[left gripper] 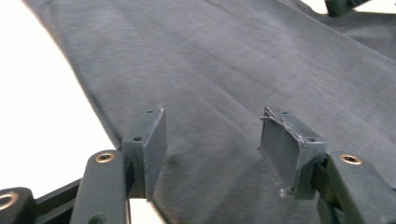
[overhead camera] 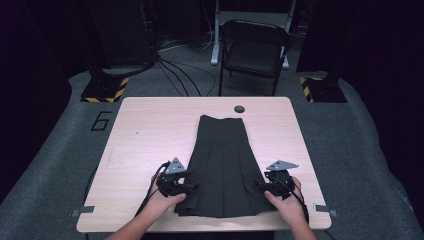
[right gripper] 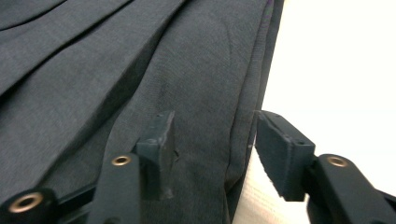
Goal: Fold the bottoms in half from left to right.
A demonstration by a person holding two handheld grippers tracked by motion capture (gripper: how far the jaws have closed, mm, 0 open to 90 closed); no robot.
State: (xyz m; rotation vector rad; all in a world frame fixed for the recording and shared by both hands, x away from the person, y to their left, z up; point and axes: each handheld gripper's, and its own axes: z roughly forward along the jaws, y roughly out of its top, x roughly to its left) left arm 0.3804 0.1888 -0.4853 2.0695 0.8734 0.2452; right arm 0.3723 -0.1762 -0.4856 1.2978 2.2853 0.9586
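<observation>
A dark grey pleated skirt [overhead camera: 225, 160] lies flat on the light wooden table [overhead camera: 150, 130], waistband at the far end and hem toward the person. My left gripper [overhead camera: 192, 187] sits at the skirt's left edge near the hem. In the left gripper view its jaws [left gripper: 212, 140] stand apart above the cloth [left gripper: 210, 70], gripping nothing. My right gripper [overhead camera: 260, 185] is at the skirt's right edge near the hem. Its jaws [right gripper: 212, 144] are open and straddle the folded side edge of the skirt [right gripper: 116, 70], pads not pressing on it.
A round cable hole [overhead camera: 239, 108] lies in the table just beyond the waistband. Behind the table stand a black folding chair [overhead camera: 252, 50], floor cables [overhead camera: 185, 75] and two bases with yellow-black tape [overhead camera: 105, 90]. Bare tabletop flanks the skirt on both sides.
</observation>
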